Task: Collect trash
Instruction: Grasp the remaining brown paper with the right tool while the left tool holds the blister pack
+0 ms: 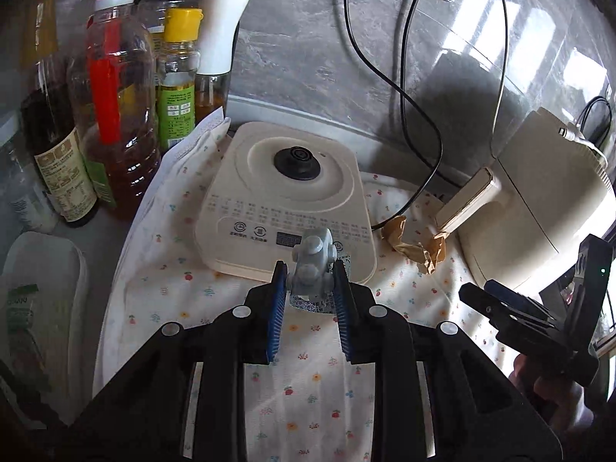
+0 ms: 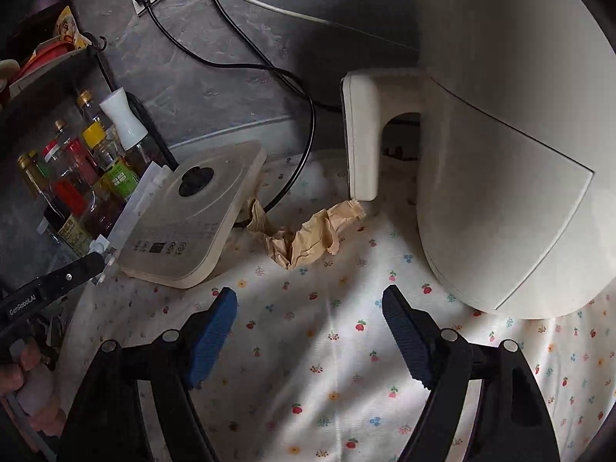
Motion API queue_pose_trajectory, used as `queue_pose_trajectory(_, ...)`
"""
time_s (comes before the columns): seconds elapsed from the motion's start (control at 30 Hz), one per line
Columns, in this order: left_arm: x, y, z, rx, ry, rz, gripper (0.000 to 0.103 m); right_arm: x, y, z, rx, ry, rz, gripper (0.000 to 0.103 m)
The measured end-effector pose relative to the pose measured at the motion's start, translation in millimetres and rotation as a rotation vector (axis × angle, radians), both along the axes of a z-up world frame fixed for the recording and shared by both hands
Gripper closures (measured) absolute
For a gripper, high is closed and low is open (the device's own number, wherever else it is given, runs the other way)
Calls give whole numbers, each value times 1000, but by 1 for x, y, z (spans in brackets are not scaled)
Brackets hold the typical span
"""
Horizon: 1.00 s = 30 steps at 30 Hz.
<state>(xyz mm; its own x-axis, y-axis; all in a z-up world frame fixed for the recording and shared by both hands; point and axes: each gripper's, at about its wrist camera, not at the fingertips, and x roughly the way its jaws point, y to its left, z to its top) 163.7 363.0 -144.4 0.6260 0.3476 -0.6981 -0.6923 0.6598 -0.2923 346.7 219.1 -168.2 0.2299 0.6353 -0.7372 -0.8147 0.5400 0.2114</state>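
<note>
- To the far left of your left tongs (image 1: 310, 269) stands a cluster of glossy bottles (image 1: 115, 115): clear plastic and glass, amber oil inside, with red, yellow and gold caps, and one with a flared white matte top.
- Your left tongs are pinching a small pale grey blister pack (image 1: 312, 265), bumpy with rounded domes and a foil backing; the ribbed blue pads (image 1: 278, 308) press on both of its sides.
- Just beyond that pinch sits a cream, rounded-square appliance base (image 1: 285, 200) of smooth plastic, with a black round knob at its centre.
- Under everything lies a soft white cloth (image 2: 327, 346) printed with small flowers and cherries.
- Ahead of your right tongs (image 2: 310, 304), which stand spread wide with nothing between them, lies the crumpled brown paper (image 2: 304, 235), creased and twisted, between the base and the big appliance.
- To the right rises a large, smooth cream appliance (image 2: 500, 192) with a curved body and a blocky handle.
</note>
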Motion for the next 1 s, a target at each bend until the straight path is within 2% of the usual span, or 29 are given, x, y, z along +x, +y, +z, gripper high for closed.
queue_pose_trajectory(0.17,-15,7,-3,-4,28,47,79,9,31,-9,-21,-14,23,26)
queue_pose_trajectory(0.47,-24,20,-6,-17,30,105,79,16,69,-23,-61,-29,61,26)
queue_pose_trajectory(0.5,-24,20,-7,-19,30,107,79,17,72,-26,-69,-22,70,31)
queue_pose_trajectory(0.63,-21,20,-9,-21,28,107,79,17,77,-32,-104,-8,99,78)
queue_pose_trajectory(0.73,-21,20,-9,-23,26,102,79,16,72,-30,-102,3,104,84)
queue_pose_trajectory(1.0,-27,14,-9,-34,0,59,79,-7,43,-19,-88,13,72,87)
